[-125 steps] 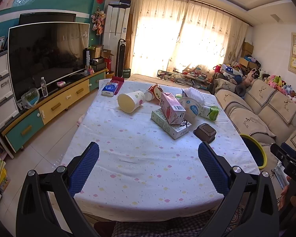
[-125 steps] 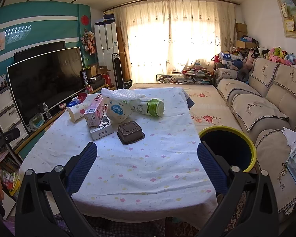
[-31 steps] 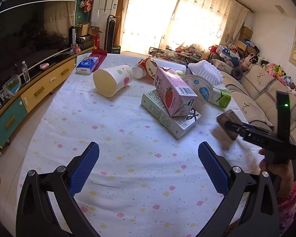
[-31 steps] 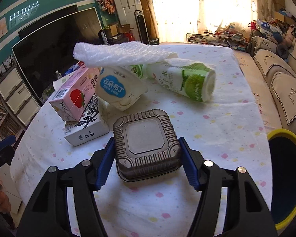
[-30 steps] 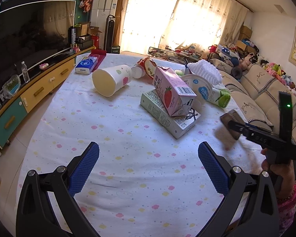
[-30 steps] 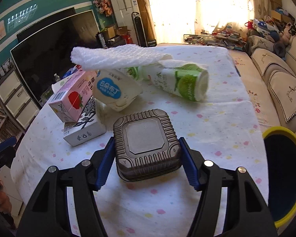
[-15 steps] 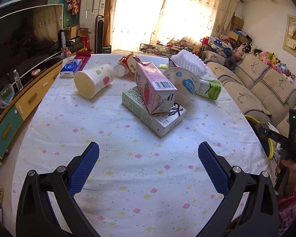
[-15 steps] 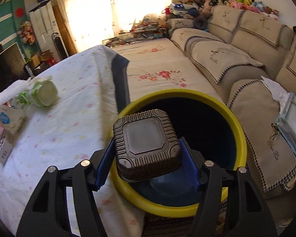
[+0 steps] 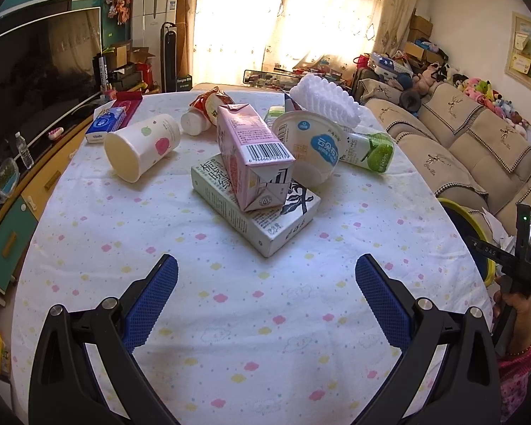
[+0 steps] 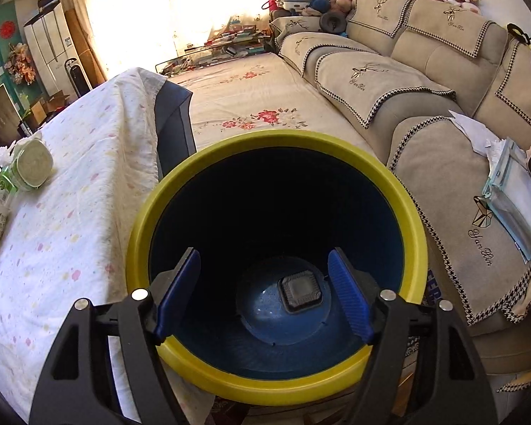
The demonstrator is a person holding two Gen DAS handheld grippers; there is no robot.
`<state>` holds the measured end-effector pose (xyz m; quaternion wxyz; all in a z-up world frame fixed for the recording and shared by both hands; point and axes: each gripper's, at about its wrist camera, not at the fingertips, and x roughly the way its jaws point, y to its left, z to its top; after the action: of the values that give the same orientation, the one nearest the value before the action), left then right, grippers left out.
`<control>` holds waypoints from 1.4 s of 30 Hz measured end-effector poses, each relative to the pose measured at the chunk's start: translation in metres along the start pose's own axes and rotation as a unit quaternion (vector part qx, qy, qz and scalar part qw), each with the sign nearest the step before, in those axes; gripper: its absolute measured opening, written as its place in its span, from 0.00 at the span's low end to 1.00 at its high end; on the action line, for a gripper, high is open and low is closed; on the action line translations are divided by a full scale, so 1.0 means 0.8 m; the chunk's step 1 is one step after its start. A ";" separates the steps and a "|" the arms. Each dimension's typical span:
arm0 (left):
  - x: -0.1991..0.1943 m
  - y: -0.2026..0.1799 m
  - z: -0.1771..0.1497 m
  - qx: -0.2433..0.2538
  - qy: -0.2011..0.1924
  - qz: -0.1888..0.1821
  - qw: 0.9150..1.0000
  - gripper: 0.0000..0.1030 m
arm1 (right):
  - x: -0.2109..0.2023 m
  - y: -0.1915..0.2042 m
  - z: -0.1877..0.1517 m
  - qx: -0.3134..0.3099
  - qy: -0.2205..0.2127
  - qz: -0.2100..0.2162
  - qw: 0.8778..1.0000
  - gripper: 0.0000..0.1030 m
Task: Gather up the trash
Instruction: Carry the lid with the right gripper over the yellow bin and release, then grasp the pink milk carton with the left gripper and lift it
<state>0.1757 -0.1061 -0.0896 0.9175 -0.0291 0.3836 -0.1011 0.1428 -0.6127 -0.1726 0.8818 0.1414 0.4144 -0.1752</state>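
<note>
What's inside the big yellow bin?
One dark brown plastic tray lies on the blue bottom of the yellow-rimmed bin, below the open right gripper. Nothing else shows there. The upper inside walls are in deep shadow, so small bits there could go unseen.

A table under a white cloth with pastel cloud spots [image 9: 251, 304] carries the litter. A grey-white carton [image 9: 255, 212] lies flat near the middle, with a pink strawberry milk carton [image 9: 251, 156] resting on top of it. Just beside them a white pudding cup [image 9: 315, 145] lies tipped, and a green lime drink carton [image 9: 371, 148] lies on its side. To the left a paper cup [image 9: 141, 145] lies on its side, with a blue tissue pack [image 9: 106, 124] at the far-left edge.
</note>
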 end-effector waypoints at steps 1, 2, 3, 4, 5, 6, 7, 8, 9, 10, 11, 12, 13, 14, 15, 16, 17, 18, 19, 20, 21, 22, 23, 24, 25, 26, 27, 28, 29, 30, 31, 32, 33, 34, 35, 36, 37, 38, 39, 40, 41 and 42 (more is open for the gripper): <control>0.004 -0.001 0.004 -0.001 0.001 0.000 1.000 0.96 | 0.000 0.000 -0.001 -0.001 0.000 0.001 1.000 0.70; 0.008 -0.001 0.008 -0.001 0.000 -0.001 1.000 0.96 | 0.001 0.002 -0.003 -0.001 0.002 0.003 1.000 0.70; 0.011 -0.002 0.012 -0.001 -0.002 -0.001 1.000 0.96 | 0.001 0.002 -0.003 0.000 0.003 0.004 1.000 0.70; 0.015 -0.002 0.018 -0.002 -0.005 0.001 1.000 0.96 | 0.002 0.003 -0.004 0.000 0.004 0.005 1.000 0.70; 0.020 -0.002 0.024 -0.003 -0.007 0.004 1.000 0.96 | 0.002 0.003 -0.004 0.001 0.005 0.006 1.000 0.70; 0.025 -0.001 0.030 -0.004 -0.009 0.008 1.000 0.96 | 0.003 0.004 -0.005 0.002 0.006 0.006 1.000 0.70; 0.031 -0.001 0.037 -0.006 -0.012 0.011 1.000 0.96 | 0.003 0.003 -0.005 0.002 0.007 0.008 1.000 0.70; 0.038 -0.001 0.044 -0.006 -0.015 0.013 1.000 0.96 | 0.003 0.004 -0.006 0.003 0.007 0.009 1.000 0.70; 0.044 0.000 0.050 -0.007 -0.015 0.016 1.000 0.96 | 0.003 0.003 -0.006 0.004 0.007 0.010 1.000 0.70; 0.051 0.000 0.055 -0.009 -0.015 0.016 1.000 0.95 | 0.003 0.003 -0.006 0.004 0.007 0.010 1.000 0.70; 0.057 0.000 0.059 -0.011 -0.015 0.015 1.000 0.93 | 0.004 0.002 -0.006 0.005 0.007 0.011 1.000 0.70; 0.063 0.001 0.063 -0.014 -0.014 0.016 1.000 0.91 | 0.004 0.002 -0.006 0.006 0.007 0.011 1.000 0.70; 0.069 0.002 0.067 -0.017 -0.011 0.019 1.000 0.86 | 0.005 0.001 -0.006 0.006 0.008 0.011 1.000 0.70; 0.074 0.003 0.070 -0.021 -0.009 0.020 1.000 0.82 | 0.006 0.000 -0.006 0.008 0.008 0.011 1.000 0.70; 0.079 0.005 0.073 -0.025 -0.007 0.021 0.999 0.80 | 0.006 -0.001 -0.006 0.009 0.009 0.011 1.000 0.70; 0.084 0.007 0.075 -0.028 -0.005 0.024 0.999 0.76 | 0.008 -0.002 -0.006 0.010 0.010 0.010 1.000 0.70; 0.088 0.008 0.077 -0.031 -0.004 0.028 0.999 0.72 | 0.009 -0.003 -0.006 0.012 0.012 0.010 1.000 0.70; 0.091 0.011 0.077 -0.033 -0.002 0.028 0.999 0.70 | 0.011 -0.003 -0.007 0.013 0.014 0.010 1.000 0.70; 0.095 0.012 0.078 -0.035 0.000 0.027 0.999 0.66 | 0.012 -0.004 -0.007 0.014 0.015 0.011 1.000 0.70; 0.096 0.012 0.077 -0.035 0.001 0.027 0.999 0.61 | 0.013 -0.005 -0.007 0.015 0.017 0.011 1.000 0.70; 0.099 0.013 0.076 -0.035 0.001 0.026 0.999 0.58 | 0.015 -0.005 -0.008 0.015 0.018 0.011 1.000 0.70; 0.100 0.013 0.076 -0.034 0.000 0.027 0.999 0.50 | 0.016 -0.005 -0.009 0.015 0.019 0.012 1.000 0.70; 0.101 0.014 0.076 -0.035 -0.003 0.028 0.999 0.44 | 0.016 -0.004 -0.009 0.016 0.020 0.012 1.000 0.70; 0.101 0.015 0.076 -0.037 -0.008 0.029 0.999 0.44 | 0.017 -0.005 -0.010 0.016 0.021 0.013 1.000 0.70; 0.099 0.017 0.075 -0.040 -0.013 0.028 0.999 0.43 | 0.018 -0.005 -0.011 0.017 0.021 0.014 1.000 0.70; 0.098 0.020 0.075 -0.042 -0.017 0.028 0.999 0.43 | 0.018 -0.006 -0.011 0.017 0.021 0.015 1.000 0.70; 0.095 0.022 0.075 -0.044 -0.022 0.027 0.998 0.43 | 0.018 -0.006 -0.012 0.017 0.021 0.016 1.000 0.70; 0.092 0.024 0.075 -0.046 -0.025 0.029 0.998 0.42 | 0.018 -0.006 -0.012 0.017 0.021 0.016 1.000 0.70; 0.088 0.026 0.075 -0.048 -0.030 0.030 0.998 0.42 | 0.018 -0.006 -0.012 0.017 0.021 0.017 0.999 0.70; 0.082 0.027 0.073 -0.049 -0.034 0.031 0.998 0.42 | 0.017 -0.006 -0.012 0.018 0.021 0.017 0.999 0.70; 0.076 0.030 0.074 -0.051 -0.040 0.034 0.997 0.41 | 0.016 -0.006 -0.012 0.018 0.020 0.018 0.999 0.70; 0.069 0.032 0.073 -0.051 -0.046 0.036 0.997 0.41 | 0.016 -0.006 -0.012 0.018 0.020 0.018 0.999 0.70; 0.062 0.034 0.071 -0.051 -0.052 0.039 0.997 0.41 | 0.015 -0.006 -0.013 0.018 0.019 0.018 0.999 0.70; 0.053 0.035 0.070 -0.050 -0.060 0.042 0.996 0.40 | 0.015 -0.006 -0.013 0.018 0.019 0.018 0.999 0.70; 0.044 0.036 0.070 -0.049 -0.067 0.044 0.996 0.40 | 0.014 -0.006 -0.013 0.018 0.019 0.019 0.999 0.70; 0.034 0.035 0.069 -0.047 -0.074 0.045 0.995 0.40 | 0.014 -0.006 -0.013 0.018 0.019 0.019 0.999 0.70; 0.023 0.035 0.069 -0.045 -0.084 0.046 0.994 0.39 | 0.013 -0.006 -0.013 0.018 0.019 0.019 0.999 0.70; 0.013 0.036 0.070 -0.042 -0.093 0.048 0.994 0.39 | 0.012 -0.006 -0.013 0.018 0.018 0.020 0.999 0.70; 0.003 0.037 0.069 -0.039 -0.100 0.049 0.993 0.39 | 0.011 -0.005 -0.013 0.017 0.018 0.021 0.999 0.70; -0.007 0.036 0.070 -0.035 -0.108 0.049 0.992 0.39 | 0.010 -0.004 -0.014 0.016 0.018 0.021 0.999 0.70; -0.016 0.035 0.070 -0.032 -0.113 0.047 0.992 0.39 | 0.010 -0.003 -0.013 0.015 0.017 0.022 0.999 0.70; -0.024 0.034 0.071 -0.031 -0.117 0.044 0.992 0.39 | 0.009 -0.002 -0.013 0.015 0.017 0.023 0.999 0.70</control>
<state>0.2072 -0.0773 -0.0400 0.9582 -0.0521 0.2778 -0.0450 0.1397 -0.6114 -0.1849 0.8761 0.1669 0.4236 -0.1588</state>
